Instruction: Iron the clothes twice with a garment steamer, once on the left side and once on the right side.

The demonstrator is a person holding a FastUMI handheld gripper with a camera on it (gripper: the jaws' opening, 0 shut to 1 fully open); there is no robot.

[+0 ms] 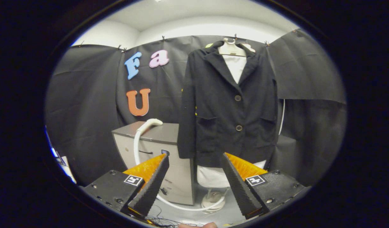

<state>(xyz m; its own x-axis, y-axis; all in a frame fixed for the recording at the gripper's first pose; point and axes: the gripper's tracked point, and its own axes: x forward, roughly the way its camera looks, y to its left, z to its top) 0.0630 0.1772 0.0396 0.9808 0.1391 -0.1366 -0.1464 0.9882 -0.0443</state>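
Gripper view: gripper [194, 160] jaws wide apart, holding nothing; jacket [227, 104] beyond; steamer head [151, 123] on cabinet [162, 134].

Black cloth wall [86, 104] hung all round, clipped along its top edge, white wall and ceiling [188, 19] above, evenly lit. Grey cabinet [156, 139] with one dark drawer handle beyond the fingers. Pale grey floor [226, 215] below.

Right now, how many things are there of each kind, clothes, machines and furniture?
Clothes: 1, the dark buttoned jacket on the white dress form.
Steamers: 1, the white steamer head with its hose.
Furniture: 1, the grey cabinet.
Grippers: 1, open, holding nothing.
Total: 4
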